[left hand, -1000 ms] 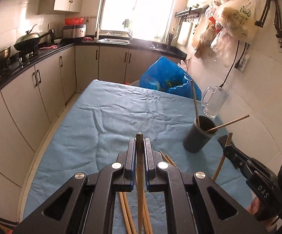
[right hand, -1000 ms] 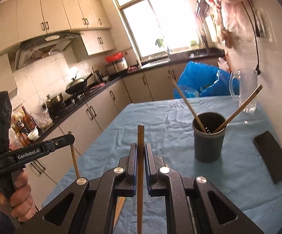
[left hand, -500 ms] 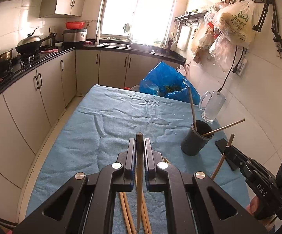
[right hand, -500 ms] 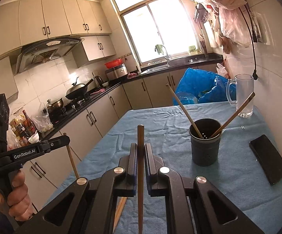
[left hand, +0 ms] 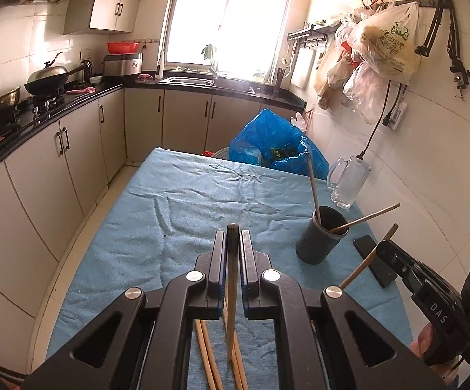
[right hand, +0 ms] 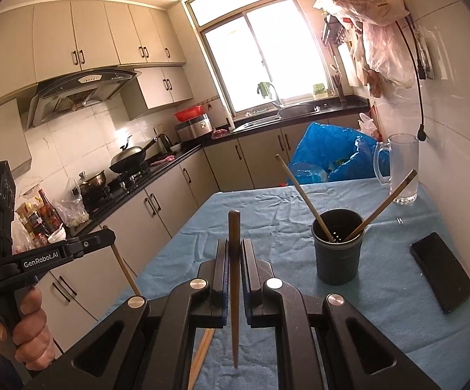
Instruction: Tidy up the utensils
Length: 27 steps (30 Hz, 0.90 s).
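My left gripper (left hand: 233, 235) is shut on a wooden chopstick (left hand: 231, 308) that stands nearly upright between its pads, above several loose chopsticks (left hand: 207, 360) on the blue cloth. My right gripper (right hand: 234, 243) is shut on a darker chopstick (right hand: 235, 312). A dark cup (left hand: 321, 240) (right hand: 337, 250) holding two leaning chopsticks stands ahead and to the right of both grippers. The left wrist view shows the right gripper (left hand: 385, 247) at the right edge with its chopstick. The right wrist view shows the left gripper (right hand: 109, 235) at the left, gripped by a hand (right hand: 31, 331).
A black phone (right hand: 441, 271) lies right of the cup. A glass mug (right hand: 402, 169) and a blue plastic bag (right hand: 326, 152) sit at the table's far end by the wall. Kitchen cabinets (left hand: 39, 175) run along the left of the blue-covered table (left hand: 186, 201).
Both grippers keep hold of their chopsticks. The views have tilted up very slightly; nothing on the table has moved.
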Each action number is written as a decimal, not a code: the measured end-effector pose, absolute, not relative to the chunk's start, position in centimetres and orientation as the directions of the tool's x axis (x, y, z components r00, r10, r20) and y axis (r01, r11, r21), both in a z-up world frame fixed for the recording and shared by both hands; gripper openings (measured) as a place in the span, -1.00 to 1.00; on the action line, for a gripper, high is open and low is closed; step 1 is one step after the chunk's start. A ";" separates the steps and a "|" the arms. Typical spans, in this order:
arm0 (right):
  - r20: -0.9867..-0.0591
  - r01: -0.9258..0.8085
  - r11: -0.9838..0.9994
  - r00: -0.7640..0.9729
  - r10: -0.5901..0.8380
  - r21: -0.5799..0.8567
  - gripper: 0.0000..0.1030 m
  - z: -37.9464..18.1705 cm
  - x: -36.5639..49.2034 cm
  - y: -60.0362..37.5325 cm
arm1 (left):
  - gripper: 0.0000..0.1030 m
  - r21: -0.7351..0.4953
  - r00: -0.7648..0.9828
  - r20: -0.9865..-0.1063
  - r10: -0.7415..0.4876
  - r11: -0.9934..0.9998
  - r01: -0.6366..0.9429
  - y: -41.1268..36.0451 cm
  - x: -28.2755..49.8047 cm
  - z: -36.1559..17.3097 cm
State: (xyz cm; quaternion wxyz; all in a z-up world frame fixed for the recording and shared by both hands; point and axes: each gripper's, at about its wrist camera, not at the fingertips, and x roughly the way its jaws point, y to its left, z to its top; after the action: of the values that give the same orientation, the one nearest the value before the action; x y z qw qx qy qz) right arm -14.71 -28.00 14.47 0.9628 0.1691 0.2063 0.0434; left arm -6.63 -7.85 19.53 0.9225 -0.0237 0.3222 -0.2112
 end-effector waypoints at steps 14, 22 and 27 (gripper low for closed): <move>-0.357 -0.003 0.937 0.924 0.136 0.350 -0.85 15.8 -15.7 -28.7 | -0.87 -0.178 0.705 -0.576 -0.413 0.905 0.386 -8.3 -7.0 20.8; -0.346 0.010 0.935 0.930 0.121 0.355 -0.85 16.4 -16.3 -29.3 | -0.87 -0.178 0.705 -0.574 -0.418 0.903 0.390 -8.4 -7.0 21.1; -0.342 0.013 0.934 0.932 0.118 0.358 -0.85 16.6 -16.4 -29.6 | -0.87 -0.176 0.703 -0.573 -0.421 0.901 0.396 -8.7 -7.0 21.2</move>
State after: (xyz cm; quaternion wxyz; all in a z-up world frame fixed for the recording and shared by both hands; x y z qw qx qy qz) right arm -16.43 -29.63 16.57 0.9663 0.1799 0.1819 0.0273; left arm -6.96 -8.73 21.21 0.9226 -0.0197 0.3153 -0.2213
